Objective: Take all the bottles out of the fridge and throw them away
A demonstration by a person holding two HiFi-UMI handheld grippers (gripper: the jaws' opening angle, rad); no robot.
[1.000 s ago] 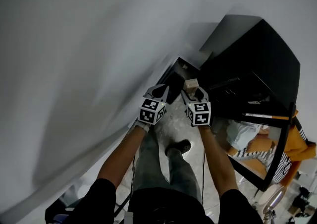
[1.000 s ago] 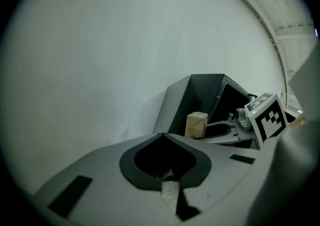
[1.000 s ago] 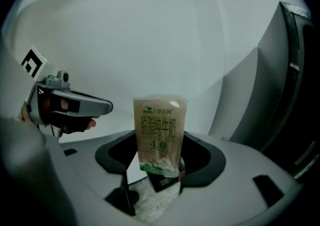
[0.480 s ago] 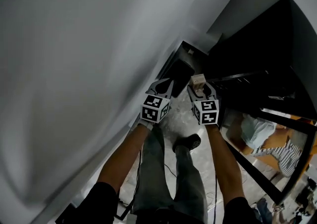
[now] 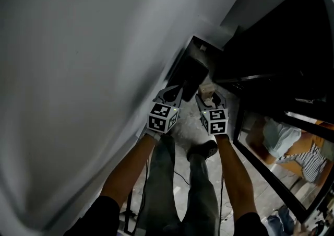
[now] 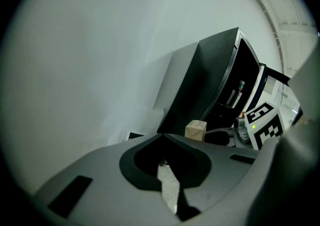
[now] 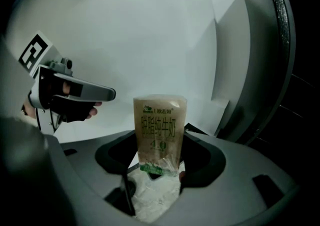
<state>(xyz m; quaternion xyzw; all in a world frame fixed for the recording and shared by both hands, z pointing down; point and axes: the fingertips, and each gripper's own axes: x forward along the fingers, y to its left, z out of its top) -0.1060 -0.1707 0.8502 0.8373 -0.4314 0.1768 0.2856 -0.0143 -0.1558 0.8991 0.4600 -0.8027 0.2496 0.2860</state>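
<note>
Gripping a small beige paper milk carton [image 7: 159, 130] upright in the right tongs [image 7: 157, 170], just outside the tall black fridge [image 5: 271, 36]. Carrying nothing in the left tongs [image 6: 162, 137], pressed together beside that fridge. Hold level and squeeze gently: thin card probably crushes easily.

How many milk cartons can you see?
1. The milk carton stands upright, gripped between the jaws of the right gripper. More could be hidden inside the dark fridge.
</note>
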